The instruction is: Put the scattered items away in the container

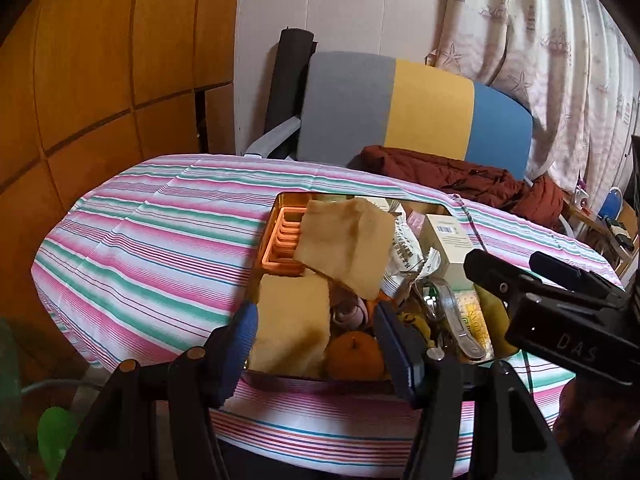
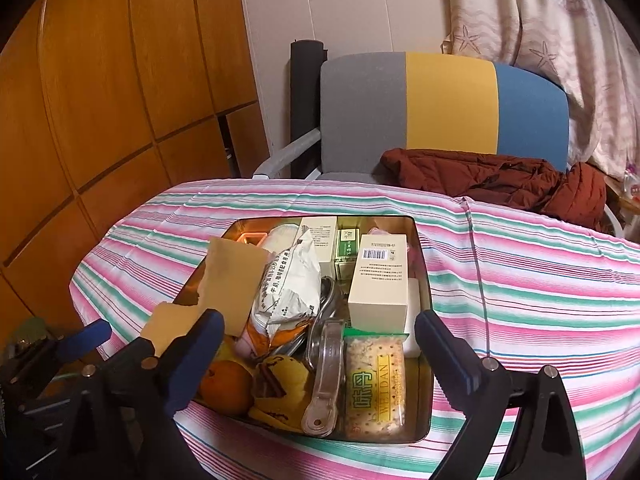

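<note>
Container [image 2: 424, 280]: a shallow metal tin on the desk, packed nearly full, sitting just ahead of both of my grippers.
Right gripper [image 2: 320, 344]: my fingers stand wide apart over the near end of the tin, nothing between the pads; below the gap lie a cracker packet [image 2: 375, 388] and a clear plastic tool [image 2: 324, 380].
Left gripper [image 1: 316, 344]: fingers partly open at the tin's near left corner; a yellow sponge cloth [image 1: 292, 328] shows between them, but I see no pad pressing on it, so I read it as loose.
Contents: a white snack bag [image 2: 288, 284], a cream carton [image 2: 380, 284], an orange [image 2: 226, 386], an orange plastic rack [image 1: 282, 240].
Step in hand, my judgement: letting go and backing out; most things look stowed.
Doing it well: I would lift straight up, fingers kept wide, so no pad snags the sponge cloth or tips the carton.
Desk [image 2: 540, 280]: covered in a pink, green and white striped cloth; no stray items visible on it.
Room: a grey, yellow and blue chair [image 2: 440, 104] with a rust-red jacket [image 2: 500, 180], wooden panelling left, patterned curtain right.
</note>
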